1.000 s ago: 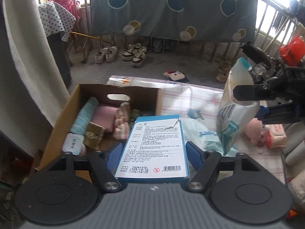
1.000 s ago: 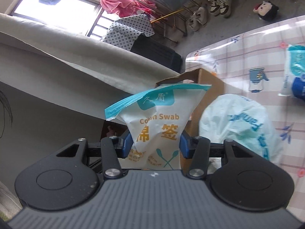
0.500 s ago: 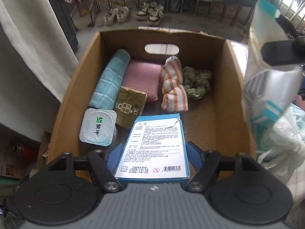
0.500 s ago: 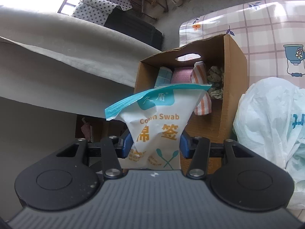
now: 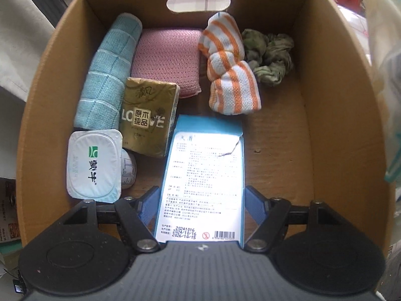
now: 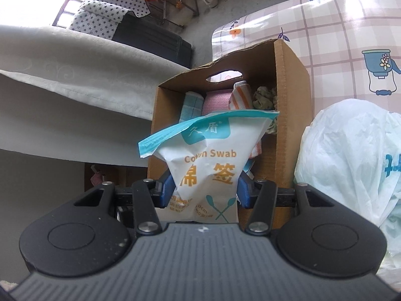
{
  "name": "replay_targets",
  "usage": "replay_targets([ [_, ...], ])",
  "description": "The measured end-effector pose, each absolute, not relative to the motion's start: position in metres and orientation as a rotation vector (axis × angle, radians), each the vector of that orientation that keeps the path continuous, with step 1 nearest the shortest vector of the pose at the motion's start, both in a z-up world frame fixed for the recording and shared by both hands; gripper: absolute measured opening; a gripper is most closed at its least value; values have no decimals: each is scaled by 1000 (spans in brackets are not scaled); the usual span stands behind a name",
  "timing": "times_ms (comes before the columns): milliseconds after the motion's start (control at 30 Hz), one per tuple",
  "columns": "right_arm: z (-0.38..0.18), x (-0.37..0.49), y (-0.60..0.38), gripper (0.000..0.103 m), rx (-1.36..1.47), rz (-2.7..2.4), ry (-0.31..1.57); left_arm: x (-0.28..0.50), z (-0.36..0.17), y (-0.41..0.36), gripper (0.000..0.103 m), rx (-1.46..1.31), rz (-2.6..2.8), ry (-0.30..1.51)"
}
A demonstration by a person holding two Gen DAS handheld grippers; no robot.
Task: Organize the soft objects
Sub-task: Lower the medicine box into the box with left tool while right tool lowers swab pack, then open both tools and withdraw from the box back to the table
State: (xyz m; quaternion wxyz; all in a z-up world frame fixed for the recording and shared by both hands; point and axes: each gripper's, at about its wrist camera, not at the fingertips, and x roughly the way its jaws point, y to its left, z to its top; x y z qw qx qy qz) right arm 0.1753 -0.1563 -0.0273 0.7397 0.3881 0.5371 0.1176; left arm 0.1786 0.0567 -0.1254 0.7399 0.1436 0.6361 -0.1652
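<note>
My left claw has dropped into the carton, clamped on the blue box, which I judge wants releasing onto the bare floor just below, while my right claw grips the swab bag.

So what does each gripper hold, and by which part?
Left gripper: blue-and-white cardboard box, by its long side edges. Right gripper: white cotton swab bag, pinched near its bottom.

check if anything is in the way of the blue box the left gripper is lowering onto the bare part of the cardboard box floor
Nothing visible blocks it. The blue box in the left gripper hangs over bare floor of the cardboard box. The gold tissue pack sits close on its left and the striped cloth just beyond it.
</note>
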Motion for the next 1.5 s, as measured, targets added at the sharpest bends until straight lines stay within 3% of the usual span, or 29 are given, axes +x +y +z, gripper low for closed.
replay_targets([
  [167, -31, 181, -159, 50, 852, 241, 1195, 183, -133, 56, 74, 329, -361, 1432],
  [300, -33, 185, -158, 50, 852, 230, 1219, 182, -128, 61, 82, 317, -366, 1427],
  [567, -39, 194, -140, 52, 816, 234, 1299, 190, -107, 88, 82, 222, -308, 1420],
  [667, -43, 197, -130, 55, 802, 233, 1326, 191, -104, 94, 80, 189, -308, 1431],
  [800, -45, 199, -121, 69, 768, 216, 1350, 192, -103, 90, 81, 203, -310, 1427],
  [1133, -33, 191, -131, 71, 800, 208, 1293, 185, -98, 80, 80, 208, -318, 1386],
  [1333, -16, 171, -158, 68, 865, 190, 1158, 178, -76, 67, 62, 159, -376, 1273],
  [1433, -10, 159, -172, 58, 887, 182, 1106, 178, -74, 57, 59, 159, -406, 1252],
  [1500, -8, 152, -181, 54, 902, 169, 1081, 180, -80, 49, 48, 176, -412, 1259],
])
